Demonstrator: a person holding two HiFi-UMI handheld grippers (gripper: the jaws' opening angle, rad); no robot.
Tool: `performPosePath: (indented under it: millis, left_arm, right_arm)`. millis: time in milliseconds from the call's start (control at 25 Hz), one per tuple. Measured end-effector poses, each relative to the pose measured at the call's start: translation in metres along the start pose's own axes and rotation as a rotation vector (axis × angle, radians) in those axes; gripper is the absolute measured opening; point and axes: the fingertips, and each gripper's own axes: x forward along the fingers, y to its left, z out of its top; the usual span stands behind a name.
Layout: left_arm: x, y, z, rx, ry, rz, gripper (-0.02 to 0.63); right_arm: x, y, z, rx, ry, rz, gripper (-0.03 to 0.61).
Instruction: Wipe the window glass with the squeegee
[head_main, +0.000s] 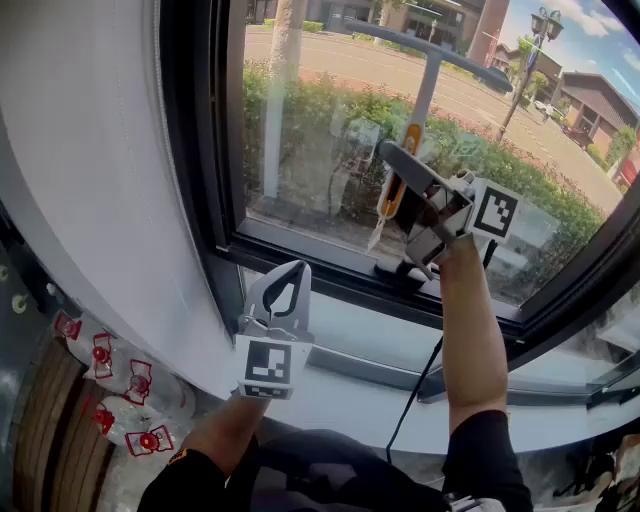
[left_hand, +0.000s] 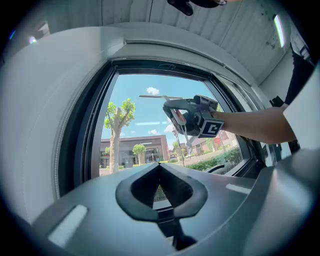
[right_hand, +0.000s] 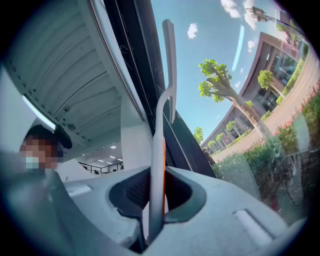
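At the window glass (head_main: 300, 150), clamps the squeegee (head_main: 425, 90) in the right gripper (head_main: 402, 178), jaws pressed on either side of the pale handle with its orange strip. Carries the shaft up and away from that grip to the dark crossbar blade, set high on the pane toward its right edge; cannot tell whether touching the glass or just off it. Repeats the hold in the right gripper view: squeegee (right_hand: 159, 130) pinched in the right gripper (right_hand: 152, 200), blade beside the dark frame.

Holds the left gripper (head_main: 283, 285) low, near the left end of the white sill (head_main: 360, 345), well apart from the squeegee. Meets tip to tip in the left gripper view, left gripper (left_hand: 159, 167) closed on nothing.

Around: black window frame (head_main: 205, 170), white wall (head_main: 90, 180) to its left, black cable (head_main: 415, 385) hanging past the sill, red-and-white packets (head_main: 125, 395) on the floor at lower left. Outside: tree trunk (head_main: 285, 60), hedge (head_main: 540, 190), road, buildings, blue sky.
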Motion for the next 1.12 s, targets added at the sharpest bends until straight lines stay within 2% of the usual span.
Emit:
performPosePath:
  millis: [240,760,960,1120]
  left_arm:
    - [-0.002,-0.005,-0.009,0.000,0.029,-0.002,0.011]
    - [0.002,-0.031,-0.051,-0.047,0.119,-0.039,0.011]
    - [0.000,-0.038,-0.067,-0.099,0.146,-0.030,0.011]
    - [-0.003,-0.045,-0.072,-0.104,0.162,-0.031,0.011]
  right_arm:
    - [-0.018,-0.004,-0.034,0.066,-0.010,-0.005,0.031]
    - [-0.082,-0.029,-0.151,0.291,-0.025,-0.081,0.031]
    - [-0.101,-0.034,-0.182,0.333,-0.023,-0.124,0.029]
    - [-0.117,-0.034,-0.195,0.344,-0.020,-0.157,0.029]
